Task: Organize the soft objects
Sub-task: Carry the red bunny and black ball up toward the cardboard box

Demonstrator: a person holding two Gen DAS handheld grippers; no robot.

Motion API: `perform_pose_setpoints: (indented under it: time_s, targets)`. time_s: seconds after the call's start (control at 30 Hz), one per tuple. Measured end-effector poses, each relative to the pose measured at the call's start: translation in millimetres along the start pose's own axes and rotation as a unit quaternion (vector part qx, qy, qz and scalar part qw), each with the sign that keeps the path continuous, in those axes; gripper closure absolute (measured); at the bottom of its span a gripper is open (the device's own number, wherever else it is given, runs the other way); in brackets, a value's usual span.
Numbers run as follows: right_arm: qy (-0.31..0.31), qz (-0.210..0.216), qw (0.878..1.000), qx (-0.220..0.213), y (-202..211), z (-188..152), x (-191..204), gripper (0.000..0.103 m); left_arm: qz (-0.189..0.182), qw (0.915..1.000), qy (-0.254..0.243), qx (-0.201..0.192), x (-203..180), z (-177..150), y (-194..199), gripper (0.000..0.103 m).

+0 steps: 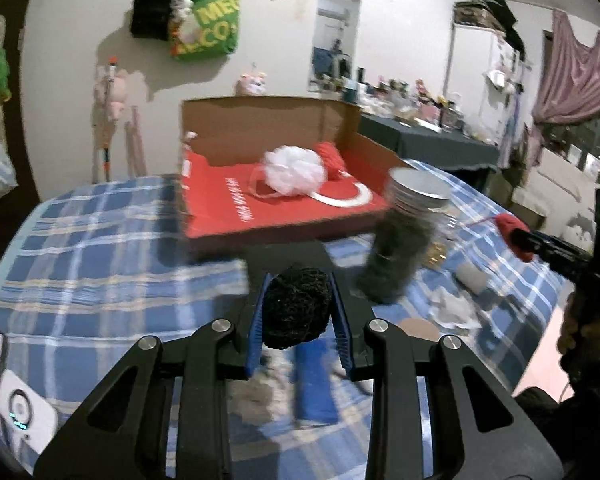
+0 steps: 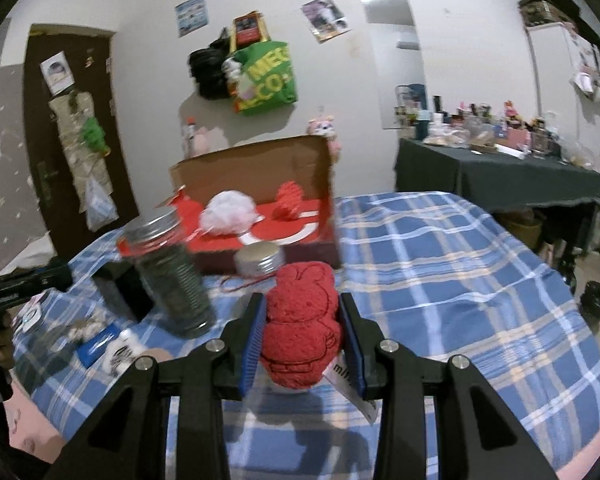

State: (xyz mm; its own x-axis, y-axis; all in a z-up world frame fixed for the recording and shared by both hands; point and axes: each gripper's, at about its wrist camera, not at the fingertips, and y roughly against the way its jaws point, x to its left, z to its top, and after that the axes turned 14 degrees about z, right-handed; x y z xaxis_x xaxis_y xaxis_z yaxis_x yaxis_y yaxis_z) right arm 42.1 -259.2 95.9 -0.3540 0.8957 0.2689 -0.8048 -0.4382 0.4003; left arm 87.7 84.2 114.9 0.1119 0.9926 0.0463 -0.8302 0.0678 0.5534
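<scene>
Left wrist view: looks forward along left gripper (image 1: 298, 312), fingers low in frame; held above plaid bedspread (image 1: 100, 248), facing far wall; cardboard box (image 1: 268, 128) near, centre frame.

Right wrist view: looks forward along right gripper (image 2: 302, 332), same forward facing, set further right; box (image 2: 256, 168) left of centre, slightly farther off.

Shared: box, jar (image 1: 404, 240) (image 2: 172, 276), bedspread (image 2: 440, 260), green bag (image 1: 210, 20) (image 2: 266, 76) on wall, dark side table (image 1: 440, 140) (image 2: 496, 176). Each view catches other gripper at frame edge.

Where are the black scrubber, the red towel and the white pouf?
black scrubber (image 1: 297, 309), left wrist view, its middle, between the tongs
red towel (image 2: 301, 324), right wrist view, its front face
white pouf (image 1: 294, 170), left wrist view, its middle
</scene>
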Motion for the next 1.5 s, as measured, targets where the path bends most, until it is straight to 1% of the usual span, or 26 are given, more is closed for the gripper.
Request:
perform_pose_setpoints:
  time_s: [0.1, 0.27, 0.43, 0.6, 0.87, 1.07, 1.23, 1.33, 1.4, 1.5]
  targets:
    - [-0.017, -0.012, 1.0, -0.005, 0.9, 6.9, -15.7, 0.064, 0.028, 0.9996, 0.007, 0.005, 15.5, 4.7, -6.5, 0.075]
    - [-0.043, -0.04, 0.998, -0.003, -4.1, 17.9, -44.0, 0.064, 0.057, 0.9981, 0.01, 0.019, 34.7, 6.0, -21.6, 0.075]
    - [-0.056, -0.054, 0.997, 0.001, -17.2, 29.8, -63.6, 0.064, 0.071, 0.9968, 0.013, 0.036, 48.5, 11.5, -41.7, 0.075]
    - [-0.071, -0.043, 0.997, 0.004, -34.5, 45.7, -78.5, 0.064, 0.077, 0.9959, 0.008, 0.046, 57.3, 23.1, -63.5, 0.075]
    - [-0.056, -0.022, 0.998, 0.017, -66.1, 72.2, -83.8, 0.064, 0.07, 0.9964, -0.009, 0.046, 56.1, 45.3, -80.3, 0.075]
    - [-0.025, -0.003, 0.999, 0.024, -85.7, 92.1, -73.1, 0.064, 0.061, 0.9973, -0.029, 0.029, 46.4, 69.1, -80.5, 0.075]
    - [0.007, 0.006, 1.0, 0.024, -96.1, 110.1, -58.5, 0.064, 0.047, 0.9976, -0.05, 0.008, 29.3, 90.6, -78.4, 0.075]
    - [0.023, 0.016, 0.999, 0.029, -105.1, 120.8, -49.7, 0.064, 0.035, 0.9972, -0.066, 0.002, 15.8, 101.4, -82.9, 0.075]
    - [0.033, 0.018, 0.999, 0.036, -113.8, 126.9, -44.0, 0.064, 0.031, 0.9964, -0.079, 0.002, 6.0, 106.5, -88.5, 0.075]
    - [0.057, 0.027, 0.997, 0.05, -130.0, 134.4, -32.2, 0.064, 0.02, 0.9952, -0.095, 0.012, -9.1, 113.1, -101.5, 0.075]
